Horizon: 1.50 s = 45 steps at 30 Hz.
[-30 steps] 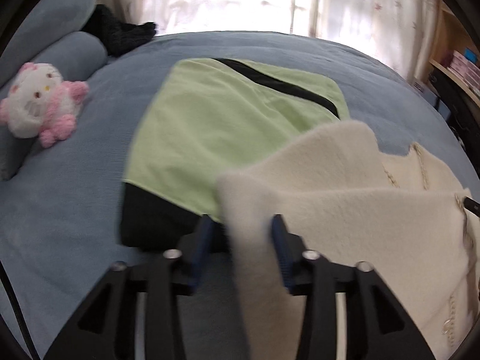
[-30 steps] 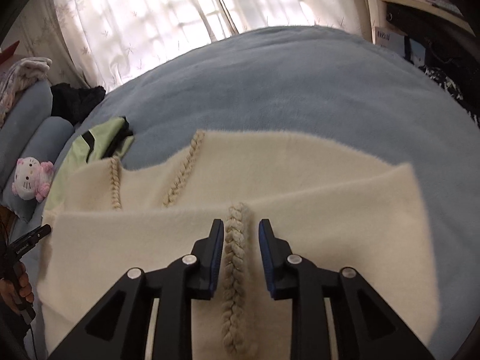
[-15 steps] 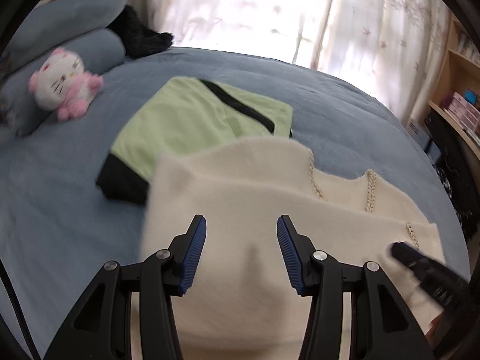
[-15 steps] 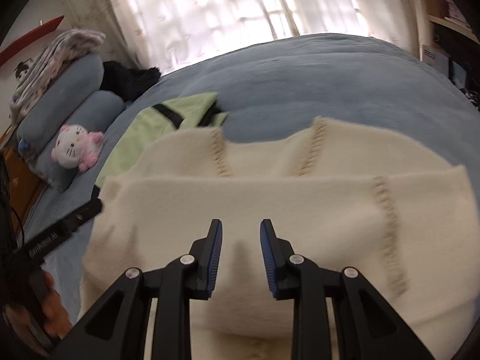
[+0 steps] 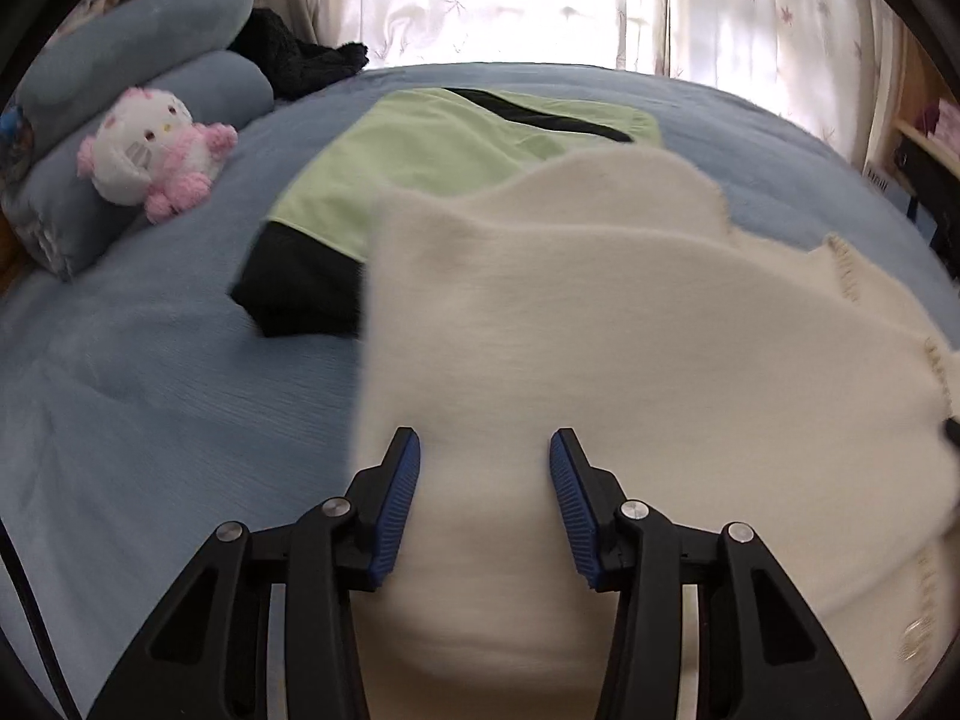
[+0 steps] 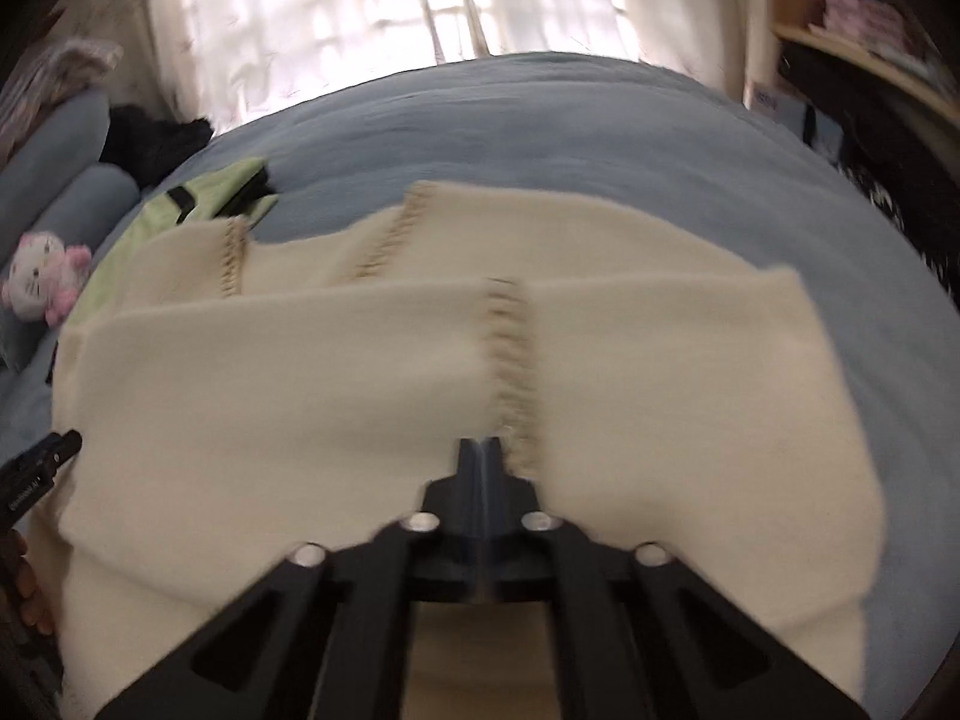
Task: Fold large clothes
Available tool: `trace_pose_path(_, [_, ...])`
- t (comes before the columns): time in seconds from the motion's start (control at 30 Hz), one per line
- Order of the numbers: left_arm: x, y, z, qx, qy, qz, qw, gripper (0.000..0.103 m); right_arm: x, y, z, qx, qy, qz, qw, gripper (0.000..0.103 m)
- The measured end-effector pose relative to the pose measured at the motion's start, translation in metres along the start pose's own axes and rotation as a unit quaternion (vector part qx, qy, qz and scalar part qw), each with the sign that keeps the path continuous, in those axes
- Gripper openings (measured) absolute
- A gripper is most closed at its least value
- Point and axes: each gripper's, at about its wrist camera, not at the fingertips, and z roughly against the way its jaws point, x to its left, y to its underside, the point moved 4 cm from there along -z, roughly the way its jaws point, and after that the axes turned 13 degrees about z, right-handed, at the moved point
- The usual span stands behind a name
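Observation:
A cream knitted sweater (image 5: 630,324) with braided cable stripes lies partly folded on the blue bed; it also shows in the right wrist view (image 6: 360,372). My left gripper (image 5: 485,450) is open, its blue pads hovering over the sweater's left part without clamping it. My right gripper (image 6: 480,447) is shut, its fingertips pressed together at the sweater's near edge beside a cable stripe (image 6: 510,360); whether cloth is pinched between them is not clear. The left gripper's tip shows at the right wrist view's left edge (image 6: 36,462).
A folded green and black garment (image 5: 456,150) lies beyond the sweater, partly under it. A pink and white plush toy (image 5: 150,150) leans on blue pillows (image 5: 138,54) at left. A black cloth (image 5: 300,60) lies near the curtained window. Shelves (image 6: 870,60) stand at right.
My right gripper has closed from open to shut at the sweater's near edge. My left gripper stayed open and moved lower and closer over the sweater.

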Motion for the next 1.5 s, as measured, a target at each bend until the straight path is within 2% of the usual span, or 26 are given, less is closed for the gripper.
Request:
trace_pose_path(0.07, [0.008, -0.002, -0.001, 0.000, -0.011, -0.004, 0.9999, 0.045, -0.009, 0.003, 0.005, -0.002, 0.008, -0.004, 1.000, 0.000])
trace_pose_path(0.1, [0.011, -0.003, -0.001, 0.000, -0.017, -0.003, 0.9999, 0.050, -0.010, 0.004, 0.006, 0.001, 0.028, 0.000, 1.000, 0.010])
trace_pose_path(0.13, [0.014, -0.003, 0.000, 0.000, -0.022, 0.002, 0.9997, 0.056, -0.011, 0.005, 0.007, 0.001, 0.035, 0.002, 0.999, 0.011])
trace_pose_path(0.3, [0.020, -0.005, 0.002, 0.007, -0.022, 0.010, 0.9997, 0.057, -0.016, 0.001, 0.008, -0.001, 0.021, -0.023, 1.000, 0.011])
trace_pose_path(0.5, [0.023, -0.007, 0.011, 0.015, -0.027, 0.015, 0.9994, 0.057, -0.008, -0.004, 0.024, -0.009, 0.023, -0.024, 0.999, 0.011])
trace_pose_path(0.6, [0.027, -0.007, 0.018, 0.022, -0.027, 0.028, 0.9990, 0.065, -0.005, -0.004, 0.035, -0.017, 0.017, -0.026, 0.999, 0.011])
trace_pose_path(0.67, [0.029, -0.007, 0.026, 0.021, -0.029, 0.034, 0.9988, 0.074, -0.002, -0.005, 0.044, -0.022, 0.015, -0.027, 0.999, 0.011])
trace_pose_path(0.73, [0.030, -0.007, 0.034, 0.018, -0.030, 0.035, 0.9988, 0.074, 0.002, -0.005, 0.053, -0.025, 0.013, -0.024, 0.999, 0.011])
trace_pose_path(0.8, [0.030, -0.008, 0.045, 0.014, -0.027, 0.033, 0.9990, 0.077, 0.005, -0.005, 0.061, -0.028, 0.009, -0.021, 0.999, 0.011])
trace_pose_path(0.87, [0.030, -0.009, 0.056, 0.008, -0.026, 0.031, 0.9991, 0.084, 0.008, -0.004, 0.070, -0.030, 0.004, -0.024, 0.999, 0.016])
trace_pose_path(0.93, [0.030, -0.009, 0.074, -0.002, -0.024, 0.029, 0.9993, 0.087, 0.011, -0.002, 0.081, -0.034, 0.000, -0.027, 0.999, 0.029])
trace_pose_path(1.03, [0.032, -0.008, 0.096, -0.006, -0.019, 0.033, 0.9993, 0.087, 0.017, 0.003, 0.100, -0.038, -0.006, -0.026, 0.999, 0.038])
trace_pose_path(1.2, [0.038, 0.002, 0.144, 0.000, 0.003, 0.049, 0.9988, 0.087, 0.026, 0.019, 0.139, -0.046, -0.015, -0.024, 0.999, 0.038])
trace_pose_path(1.4, [0.041, 0.024, 0.196, -0.004, 0.017, 0.040, 0.9990, 0.088, 0.029, 0.044, 0.184, -0.053, -0.021, -0.029, 0.998, 0.039])
trace_pose_path(1.5, [0.044, 0.036, 0.217, 0.001, 0.019, 0.035, 0.9992, 0.093, 0.029, 0.056, 0.203, -0.053, -0.020, -0.026, 0.998, 0.039])
